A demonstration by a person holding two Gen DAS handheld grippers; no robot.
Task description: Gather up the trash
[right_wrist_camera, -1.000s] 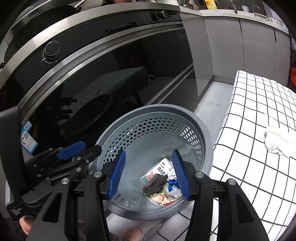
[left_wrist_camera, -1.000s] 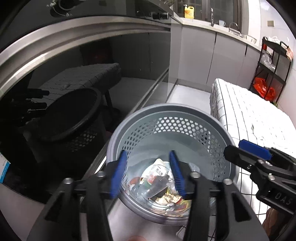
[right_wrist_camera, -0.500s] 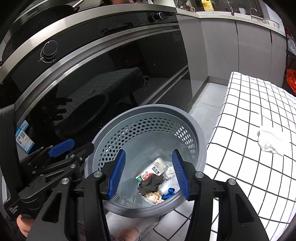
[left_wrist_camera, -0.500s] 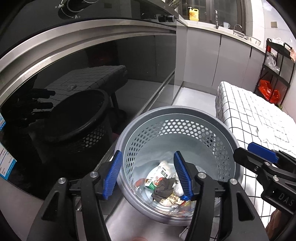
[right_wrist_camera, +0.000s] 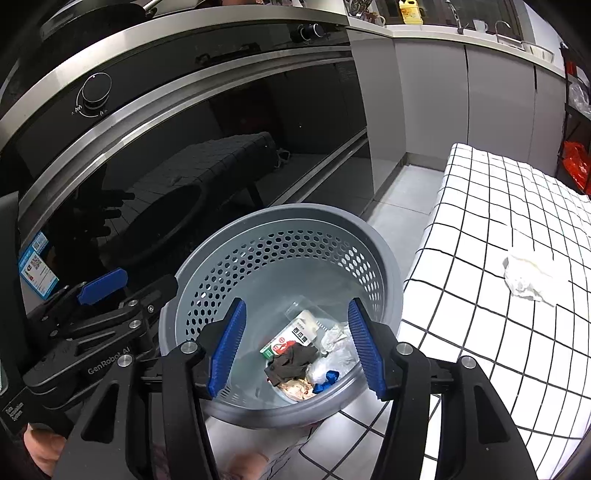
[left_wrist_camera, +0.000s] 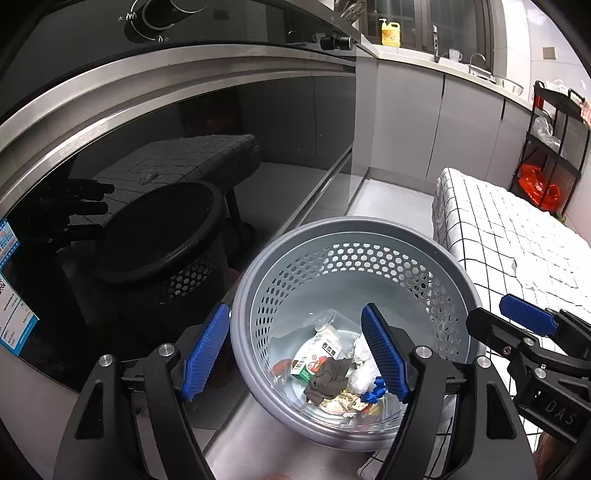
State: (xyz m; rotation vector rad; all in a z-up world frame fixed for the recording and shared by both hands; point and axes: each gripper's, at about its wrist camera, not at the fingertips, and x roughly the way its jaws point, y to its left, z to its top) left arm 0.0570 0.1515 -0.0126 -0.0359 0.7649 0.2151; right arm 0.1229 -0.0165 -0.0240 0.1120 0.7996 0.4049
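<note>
A grey perforated trash basket (left_wrist_camera: 343, 229) (right_wrist_camera: 280, 214) stands on the floor between the oven front and a checked table. It holds several pieces of trash: a small green-and-white carton (left_wrist_camera: 314, 360) (right_wrist_camera: 291, 338), a dark crumpled rag (left_wrist_camera: 328, 378) (right_wrist_camera: 291, 362), white wads and a blue scrap. My left gripper (left_wrist_camera: 295, 354) hangs open and empty above the basket's near rim. My right gripper (right_wrist_camera: 295, 349) is open and empty above the basket. A crumpled white tissue (right_wrist_camera: 528, 278) (left_wrist_camera: 526, 275) lies on the table.
The black glass oven door (left_wrist_camera: 147, 166) with steel trim reflects the basket at left. The white checked tablecloth (right_wrist_camera: 498, 229) fills the right. Grey cabinets (left_wrist_camera: 406, 122), a yellow bottle (left_wrist_camera: 390, 33) and a black rack (left_wrist_camera: 554, 147) with an orange bag stand behind.
Both grippers have lifted and pulled back from the basket, so it sits lower and smaller in view. The left gripper's jaws have opened wider. The trash lies still.
</note>
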